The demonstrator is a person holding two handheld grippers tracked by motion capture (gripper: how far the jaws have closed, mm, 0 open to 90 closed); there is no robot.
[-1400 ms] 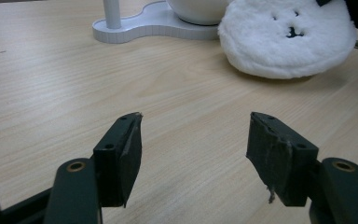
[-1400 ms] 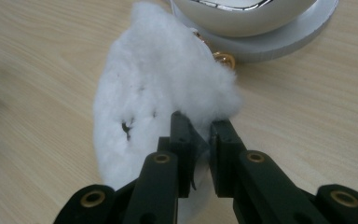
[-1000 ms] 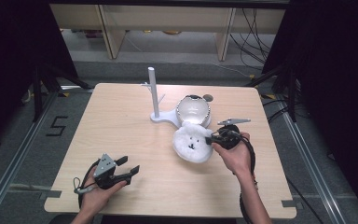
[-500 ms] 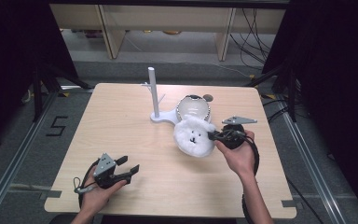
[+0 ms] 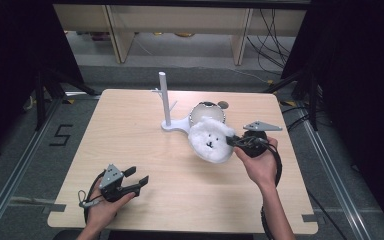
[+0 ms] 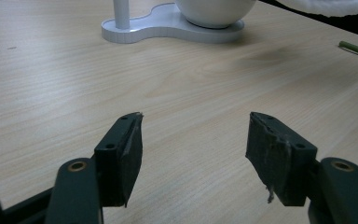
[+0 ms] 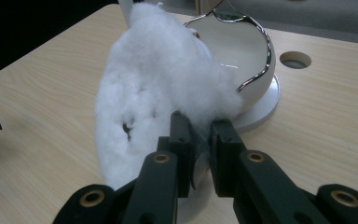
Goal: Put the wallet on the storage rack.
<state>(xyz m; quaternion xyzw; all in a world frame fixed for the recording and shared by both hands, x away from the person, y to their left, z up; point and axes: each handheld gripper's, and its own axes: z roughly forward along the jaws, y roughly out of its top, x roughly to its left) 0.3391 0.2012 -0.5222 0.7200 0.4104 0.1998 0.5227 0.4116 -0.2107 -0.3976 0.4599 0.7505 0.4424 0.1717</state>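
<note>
Two grippers work over a pale wooden table [image 5: 130, 145]. Nearest, by the front-left corner, the left hand [image 5: 102, 207] holds the left gripper [image 5: 136, 179] low over the wood, its jaws spread wide apart with nothing between them; in the left gripper view its pads [image 6: 133, 156] are black and worn, the one on the right frayed along its edge. A grey three-cornered plate [image 5: 111, 175] sits on top of this gripper.

Farther in, toward the right edge, the right hand [image 5: 261, 162] holds the right gripper [image 5: 235, 141], which is clamped on a white fluffy toy [image 5: 210, 140]. In the right gripper view the jaws stand almost together with a tuft of the toy's fur pinched between them. From above, the toy shows a small face of dark dots, and it hangs lifted off the table, its top edge against the bowl [image 5: 207, 111] just behind it. Whether it touches the bowl's rim I cannot tell for sure.

That bowl is white with a wavy, shiny rim and sits on one end of a white base [image 5: 176, 125]; a white post [image 5: 164, 97] with short pegs rises from the base's other end, nearer the table's far edge. A round hole [image 5: 223, 104] lies in the tabletop just beyond the bowl.

On the floor left of the table, the digit "5" [image 5: 62, 134] is marked in black.
</note>
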